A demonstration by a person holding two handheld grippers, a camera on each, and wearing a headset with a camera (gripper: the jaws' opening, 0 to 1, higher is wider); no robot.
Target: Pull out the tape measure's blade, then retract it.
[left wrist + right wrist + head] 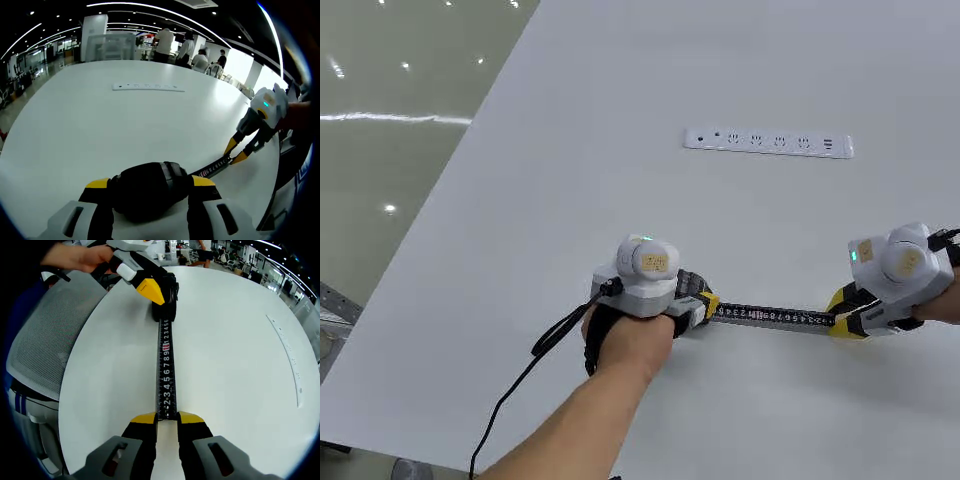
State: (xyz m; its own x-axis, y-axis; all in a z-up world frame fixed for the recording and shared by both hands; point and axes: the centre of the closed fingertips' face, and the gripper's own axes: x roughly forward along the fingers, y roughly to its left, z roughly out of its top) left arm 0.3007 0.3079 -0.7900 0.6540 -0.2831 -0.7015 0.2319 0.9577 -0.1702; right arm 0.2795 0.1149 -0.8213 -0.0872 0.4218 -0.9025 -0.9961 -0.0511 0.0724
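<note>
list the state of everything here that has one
left tongs: shut on the tape measure case
right tongs: shut on the end of the blade
tape measure case: gripped by the left tongs
blade: pulled out partway, stretched straight between the two tongs
power strip: lying flat, nothing plugged in

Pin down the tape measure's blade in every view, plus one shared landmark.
Head view: blade lower right, running horizontally.
Left gripper view: blade low, right of centre, leaving the case.
Right gripper view: blade centre, running vertically.
Shared landmark: white power strip.
</note>
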